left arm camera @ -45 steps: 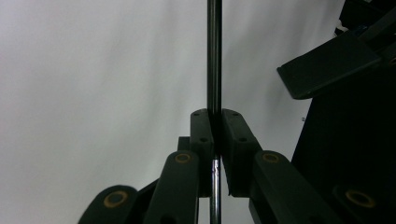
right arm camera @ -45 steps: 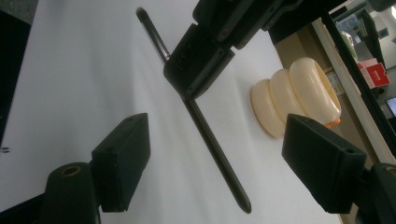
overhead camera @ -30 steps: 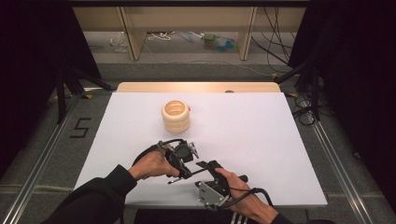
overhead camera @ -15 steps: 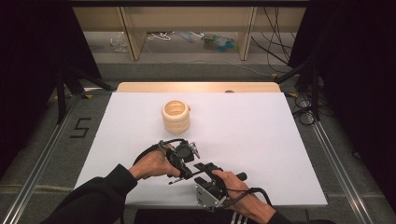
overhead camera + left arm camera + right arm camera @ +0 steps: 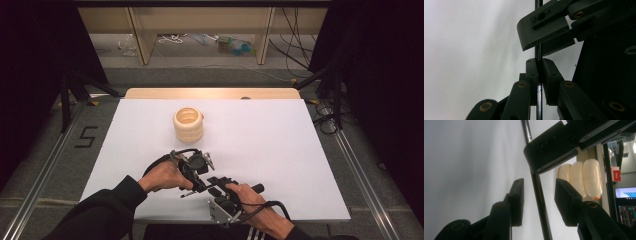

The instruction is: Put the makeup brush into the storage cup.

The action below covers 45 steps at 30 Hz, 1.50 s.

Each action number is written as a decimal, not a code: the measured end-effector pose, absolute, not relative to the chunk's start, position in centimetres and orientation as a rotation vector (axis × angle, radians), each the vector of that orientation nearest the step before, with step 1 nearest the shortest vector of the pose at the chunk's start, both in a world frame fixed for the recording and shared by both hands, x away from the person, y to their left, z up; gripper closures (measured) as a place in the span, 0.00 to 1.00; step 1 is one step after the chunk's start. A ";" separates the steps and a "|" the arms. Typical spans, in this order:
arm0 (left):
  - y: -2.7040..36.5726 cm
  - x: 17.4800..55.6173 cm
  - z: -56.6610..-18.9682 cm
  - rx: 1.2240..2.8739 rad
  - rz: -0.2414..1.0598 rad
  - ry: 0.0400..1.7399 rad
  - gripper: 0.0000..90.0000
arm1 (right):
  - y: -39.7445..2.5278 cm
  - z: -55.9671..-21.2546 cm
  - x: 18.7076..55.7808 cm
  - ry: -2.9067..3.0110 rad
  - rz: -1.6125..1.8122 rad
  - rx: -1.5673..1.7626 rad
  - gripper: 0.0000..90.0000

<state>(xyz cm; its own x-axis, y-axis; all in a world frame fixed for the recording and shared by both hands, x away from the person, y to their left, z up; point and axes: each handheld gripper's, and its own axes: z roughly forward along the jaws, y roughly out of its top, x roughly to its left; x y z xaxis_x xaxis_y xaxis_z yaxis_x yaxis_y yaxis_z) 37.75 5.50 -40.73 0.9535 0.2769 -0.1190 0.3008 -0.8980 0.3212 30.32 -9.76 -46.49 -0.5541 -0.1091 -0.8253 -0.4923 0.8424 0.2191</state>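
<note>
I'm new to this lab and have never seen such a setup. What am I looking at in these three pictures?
A person sits at a white table and holds a hand-operated two-jaw gripper in each hand; there is no robot arm. The high view looks down from above: left gripper and right gripper meet near the front edge. Farther back stands a cream stack of rings. The other two pictures come from cameras riding on the grippers, looking along their black jaws. In the left gripper view, the jaws are shut on a thin dark rod. In the right gripper view, the jaws stand open on either side of that rod, not touching it, with the rings behind.
</note>
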 end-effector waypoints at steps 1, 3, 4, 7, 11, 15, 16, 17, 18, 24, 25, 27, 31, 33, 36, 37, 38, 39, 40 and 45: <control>5.5 37.7 -40.7 2.762 -0.102 0.432 0.93 | -9.8 -46.5 30.3 2.110 0.542 -0.427 0.69; 5.4 37.7 -40.7 2.763 -0.105 0.426 0.93 | -9.7 -46.5 30.3 2.108 0.537 -0.433 0.70; 5.4 37.7 -40.7 2.765 -0.104 0.423 0.93 | -9.7 -46.5 30.3 2.107 0.535 -0.436 0.71; 5.4 37.6 -40.7 2.769 -0.113 0.422 0.93 | -9.8 -46.4 30.3 2.108 0.526 -0.442 0.72; 5.3 37.6 -40.7 2.769 -0.111 0.424 0.93 | -9.7 -46.5 30.3 2.102 0.528 -0.461 0.75; 5.2 37.6 -40.6 2.772 -0.108 0.415 0.93 | -9.7 -46.6 30.1 2.126 0.515 -0.437 0.77; 5.2 37.6 -40.6 2.770 -0.108 0.414 0.93 | -9.7 -46.6 30.1 2.129 0.510 -0.445 0.78; 5.2 37.6 -40.6 2.771 -0.109 0.413 0.93 | -9.6 -46.6 30.2 2.122 0.513 -0.464 0.78; 5.2 37.6 -40.6 2.773 -0.110 0.411 0.93 | -9.6 -46.6 30.2 2.127 0.512 -0.456 0.79; 5.1 37.5 -40.6 2.786 -0.117 0.407 0.93 | -9.6 -46.6 30.1 2.117 0.494 -0.475 0.83; 5.0 37.6 -40.6 2.789 -0.115 0.404 0.93 | -9.6 -46.6 30.2 2.105 0.496 -0.484 0.83; 5.0 37.6 -40.6 2.792 -0.118 0.402 0.93 | -9.5 -46.6 30.2 2.103 0.491 -0.497 0.85; 5.0 37.6 -40.7 2.790 -0.126 0.403 0.93 | -9.6 -46.5 30.2 2.110 0.472 -0.519 0.87; 5.0 37.6 -40.7 2.787 -0.127 0.408 0.93 | -9.5 -46.6 30.5 2.155 0.493 -0.554 0.89; 5.0 37.6 -40.7 2.782 -0.130 0.410 0.93 | -9.4 -46.7 30.4 2.117 0.508 -0.531 0.91; 5.0 37.6 -40.7 2.781 -0.130 0.411 0.93 | -9.4 -46.9 30.3 2.135 0.508 -0.514 0.92; 5.0 37.6 -40.7 2.788 -0.129 0.411 0.93 | -9.5 -46.9 30.2 2.136 0.489 -0.514 0.92; 5.0 37.6 -40.7 2.787 -0.128 0.412 0.93 | -9.5 -47.0 30.1 2.148 0.486 -0.496 0.93; 5.0 37.6 -40.7 2.786 -0.130 0.414 0.93 | -9.5 -47.0 30.2 2.137 0.481 -0.519 0.93; 5.1 37.6 -40.8 2.774 -0.145 0.422 0.92 | -9.4 -47.0 30.0 2.144 0.476 -0.507 0.93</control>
<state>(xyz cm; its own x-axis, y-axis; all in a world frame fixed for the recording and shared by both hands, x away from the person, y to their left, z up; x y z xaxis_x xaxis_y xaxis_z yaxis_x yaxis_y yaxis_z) 37.65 5.08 -40.78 0.9509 0.2718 -0.1482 0.3055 -0.9014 0.3069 30.03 -9.45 -47.02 -0.5484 -0.1853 -0.8154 -0.5132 0.8445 0.1532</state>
